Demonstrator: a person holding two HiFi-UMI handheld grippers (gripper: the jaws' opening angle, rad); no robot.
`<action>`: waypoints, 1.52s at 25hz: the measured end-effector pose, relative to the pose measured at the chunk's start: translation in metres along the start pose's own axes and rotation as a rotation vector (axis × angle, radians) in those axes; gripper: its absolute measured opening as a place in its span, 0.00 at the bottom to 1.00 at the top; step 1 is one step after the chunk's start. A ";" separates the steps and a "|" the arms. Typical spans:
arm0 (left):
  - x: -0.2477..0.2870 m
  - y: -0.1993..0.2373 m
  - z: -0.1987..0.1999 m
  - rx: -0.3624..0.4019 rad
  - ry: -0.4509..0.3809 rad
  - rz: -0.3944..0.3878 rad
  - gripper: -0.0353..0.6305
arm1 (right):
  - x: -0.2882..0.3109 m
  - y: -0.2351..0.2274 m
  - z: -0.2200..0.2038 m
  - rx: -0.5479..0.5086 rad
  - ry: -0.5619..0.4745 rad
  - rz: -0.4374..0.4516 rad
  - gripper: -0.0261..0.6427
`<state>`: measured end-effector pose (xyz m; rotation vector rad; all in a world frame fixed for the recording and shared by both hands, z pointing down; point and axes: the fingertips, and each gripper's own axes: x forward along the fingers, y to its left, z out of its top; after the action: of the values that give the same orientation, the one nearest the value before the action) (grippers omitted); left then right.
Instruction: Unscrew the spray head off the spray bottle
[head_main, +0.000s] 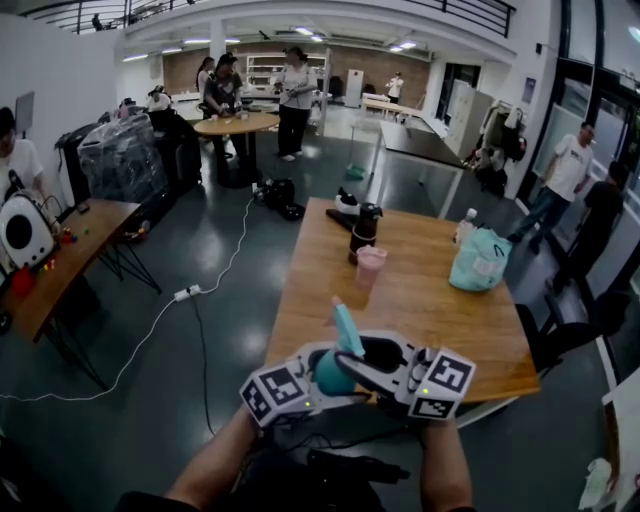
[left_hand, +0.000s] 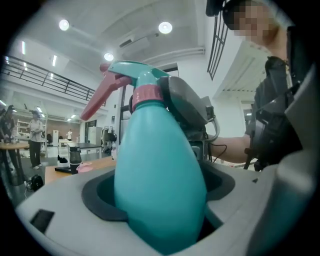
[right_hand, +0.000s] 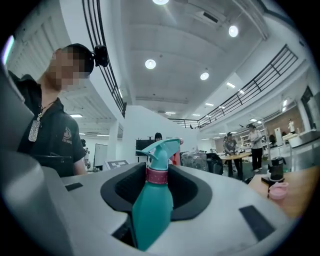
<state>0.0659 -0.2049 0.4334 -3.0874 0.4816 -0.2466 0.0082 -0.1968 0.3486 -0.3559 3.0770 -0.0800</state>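
A teal spray bottle (head_main: 345, 335) with a pink collar is held up in the air over the near edge of the wooden table (head_main: 440, 300). My left gripper (head_main: 322, 380) is shut on the bottle's fat body (left_hand: 157, 175), which fills the space between its jaws. The spray head (right_hand: 160, 150) is teal with a pink trigger (left_hand: 102, 97) and sits on the pink collar (right_hand: 157, 176). My right gripper (right_hand: 157, 185) comes in from the right, and its dark pads lie against both sides of that collar. The right gripper (left_hand: 187, 112) also shows behind the bottle's neck.
On the table stand a pink cup (head_main: 370, 265), a black flask (head_main: 365, 228), a teal bag (head_main: 478, 262) and a white bottle (head_main: 465, 225). A white cable (head_main: 200, 300) runs over the floor to the left. Several people stand about the hall.
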 end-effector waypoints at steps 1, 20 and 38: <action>-0.001 0.002 0.002 -0.001 -0.008 0.011 0.70 | 0.001 0.001 0.001 -0.013 0.004 -0.017 0.26; -0.004 0.048 -0.009 0.068 0.112 0.333 0.70 | 0.010 -0.021 0.000 -0.003 0.026 -0.435 0.30; 0.004 0.024 -0.005 0.051 0.081 0.149 0.70 | -0.005 -0.021 0.011 0.059 -0.039 -0.249 0.25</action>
<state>0.0613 -0.2285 0.4384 -2.9824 0.6929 -0.3764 0.0183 -0.2168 0.3395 -0.7251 2.9679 -0.1696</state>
